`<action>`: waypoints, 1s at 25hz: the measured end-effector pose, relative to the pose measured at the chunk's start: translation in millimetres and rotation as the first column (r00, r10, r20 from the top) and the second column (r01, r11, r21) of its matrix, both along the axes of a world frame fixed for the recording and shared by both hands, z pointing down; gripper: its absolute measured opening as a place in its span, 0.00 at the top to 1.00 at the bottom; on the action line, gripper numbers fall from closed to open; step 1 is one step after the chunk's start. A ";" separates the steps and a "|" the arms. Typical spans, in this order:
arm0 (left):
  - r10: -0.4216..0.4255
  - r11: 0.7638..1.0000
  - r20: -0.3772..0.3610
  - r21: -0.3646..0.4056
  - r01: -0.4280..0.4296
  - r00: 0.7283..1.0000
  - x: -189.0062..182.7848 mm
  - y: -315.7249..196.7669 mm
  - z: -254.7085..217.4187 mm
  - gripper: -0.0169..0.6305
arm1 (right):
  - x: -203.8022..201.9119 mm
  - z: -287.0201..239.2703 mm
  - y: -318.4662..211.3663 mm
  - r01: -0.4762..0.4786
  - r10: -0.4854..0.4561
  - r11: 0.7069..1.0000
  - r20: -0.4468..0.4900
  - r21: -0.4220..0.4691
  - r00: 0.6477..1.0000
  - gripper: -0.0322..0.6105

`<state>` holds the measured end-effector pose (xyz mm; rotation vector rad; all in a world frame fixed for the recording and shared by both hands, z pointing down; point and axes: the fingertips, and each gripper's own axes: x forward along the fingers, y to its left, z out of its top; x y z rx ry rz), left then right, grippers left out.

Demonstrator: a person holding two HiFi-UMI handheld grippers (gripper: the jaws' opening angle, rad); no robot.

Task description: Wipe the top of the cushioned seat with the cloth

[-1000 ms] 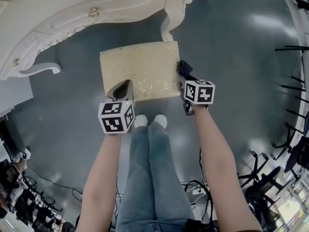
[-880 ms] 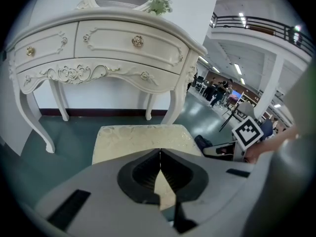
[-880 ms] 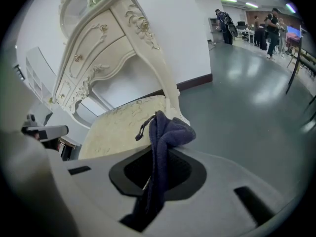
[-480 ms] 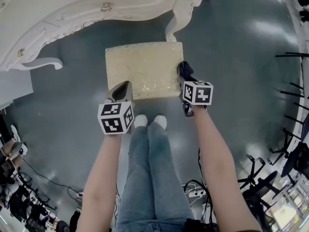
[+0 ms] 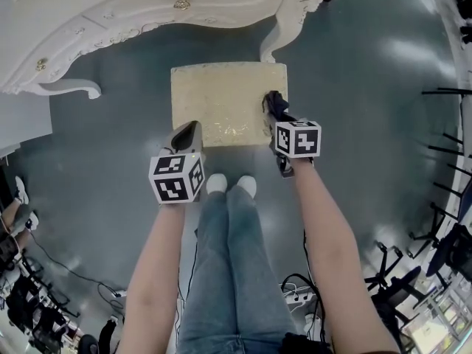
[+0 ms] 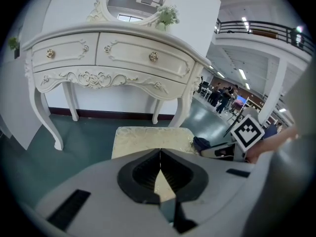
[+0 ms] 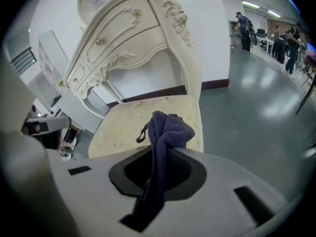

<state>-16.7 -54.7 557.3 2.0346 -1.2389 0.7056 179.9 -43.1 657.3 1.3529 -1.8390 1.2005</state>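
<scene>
My right tool (image 5: pixel 279 120) is gripping the dark blue cloth (image 5: pixel 273 103), holding it at the 3 o'clock edge of the cushioned seat (image 5: pixel 221 98). My left tool (image 5: pixel 188 133) is hovering clenched and empty at the seat's 7 o'clock corner, with the white dressing table (image 5: pixel 110 21) standing at 12 o'clock.

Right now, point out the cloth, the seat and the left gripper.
cloth (image 7: pixel 168 130), right gripper view, bunched top above the jaws.
seat (image 5: pixel 221 98), head view, bare middle of its top.
left gripper (image 6: pixel 160 157), left gripper view, where its shut tips meet.
</scene>
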 end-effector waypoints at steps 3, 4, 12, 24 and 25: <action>-0.011 1.000 0.001 0.003 0.011 1.000 -7.8 3.3 -1.9 0.97 | -23.0 0.0 1.4 0.051 -0.050 0.999 0.004 -0.017 0.999 0.89; -0.015 1.000 0.002 0.004 0.015 1.000 -10.7 4.2 -2.5 0.97 | -31.6 -0.2 1.4 0.065 -0.065 0.998 0.008 -0.020 0.998 0.89; -0.052 0.999 0.007 0.006 0.052 0.999 -37.1 8.6 -2.4 0.97 | -81.4 -0.5 -2.6 0.131 -0.130 0.991 0.028 -0.025 0.991 0.89; -0.102 0.995 0.003 -0.002 0.102 0.995 -70.3 11.5 2.2 0.97 | -118.1 0.2 -11.5 0.168 -0.166 0.985 0.054 -0.036 0.985 0.89; -0.107 0.994 0.003 -0.003 0.107 0.994 -72.9 11.6 2.7 0.97 | -121.6 0.3 -12.3 0.172 -0.170 0.984 0.056 -0.037 0.984 0.89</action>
